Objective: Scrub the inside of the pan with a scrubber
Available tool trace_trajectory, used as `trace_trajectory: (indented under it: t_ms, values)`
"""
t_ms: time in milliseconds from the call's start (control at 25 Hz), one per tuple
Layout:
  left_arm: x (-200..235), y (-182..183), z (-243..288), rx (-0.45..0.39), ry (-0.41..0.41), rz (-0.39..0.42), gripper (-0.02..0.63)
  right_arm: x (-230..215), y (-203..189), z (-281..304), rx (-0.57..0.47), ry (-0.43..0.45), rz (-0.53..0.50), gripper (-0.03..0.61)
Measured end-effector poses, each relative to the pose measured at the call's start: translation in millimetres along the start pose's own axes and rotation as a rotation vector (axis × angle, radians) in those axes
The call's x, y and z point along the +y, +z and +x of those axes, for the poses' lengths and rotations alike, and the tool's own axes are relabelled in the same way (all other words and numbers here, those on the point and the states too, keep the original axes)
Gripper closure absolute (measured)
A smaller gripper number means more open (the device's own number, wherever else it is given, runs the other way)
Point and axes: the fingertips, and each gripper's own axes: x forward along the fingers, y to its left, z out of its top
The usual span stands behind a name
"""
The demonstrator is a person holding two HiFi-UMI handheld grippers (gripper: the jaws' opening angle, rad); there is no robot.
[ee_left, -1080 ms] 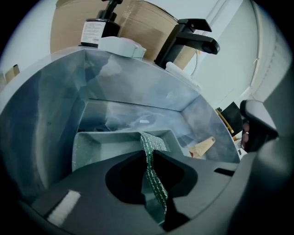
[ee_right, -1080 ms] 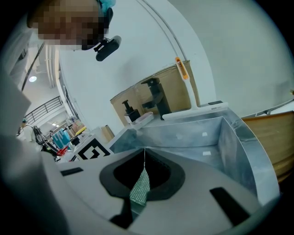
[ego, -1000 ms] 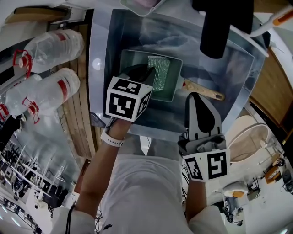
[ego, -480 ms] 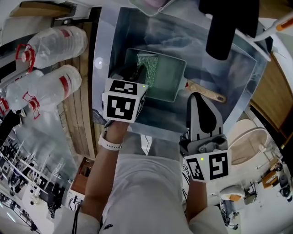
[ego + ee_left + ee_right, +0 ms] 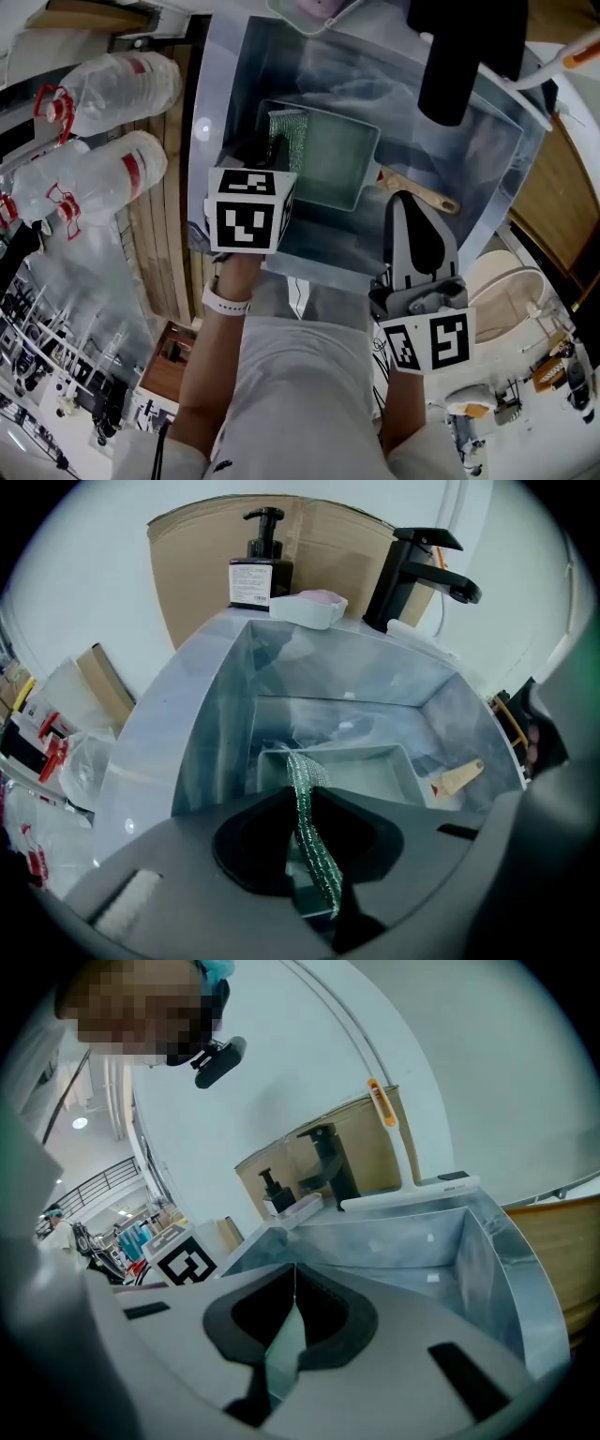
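From above, we see a rectangular grey-green metal pan with a wooden handle point(image 5: 342, 161) lying in the steel sink point(image 5: 212, 112), nearer its left wall. Our left gripper point(image 5: 272, 152) holds a green mesh scrubber point(image 5: 289, 139) inside the pan's left end. Our right gripper point(image 5: 399, 201) hangs over the sink's near edge.

In the left gripper view, the jaws clamp the scrubber edge-on.

In the right gripper view, the jaws are clenched together, empty.

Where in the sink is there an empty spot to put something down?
The sink floor is bare right of the pan, between its wooden handle and the far right wall, under the faucet. A thinner bare strip runs along the pan's near side. The pan's left is crowded: the left tongs hold the scrubber there.
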Motion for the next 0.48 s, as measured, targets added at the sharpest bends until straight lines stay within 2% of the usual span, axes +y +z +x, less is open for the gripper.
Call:
trace_trajectory:
  t_ms: [320,480]
  values:
    - [3,-2,-5,-0.004,0.022,-0.072,0.555,9,-25,18,0.1,0.09,-0.034,0.571]
    - [5,-4,-7,0.002,0.048,-0.085,0.557,14,-25,25,0.105,0.114,-0.039,0.571]
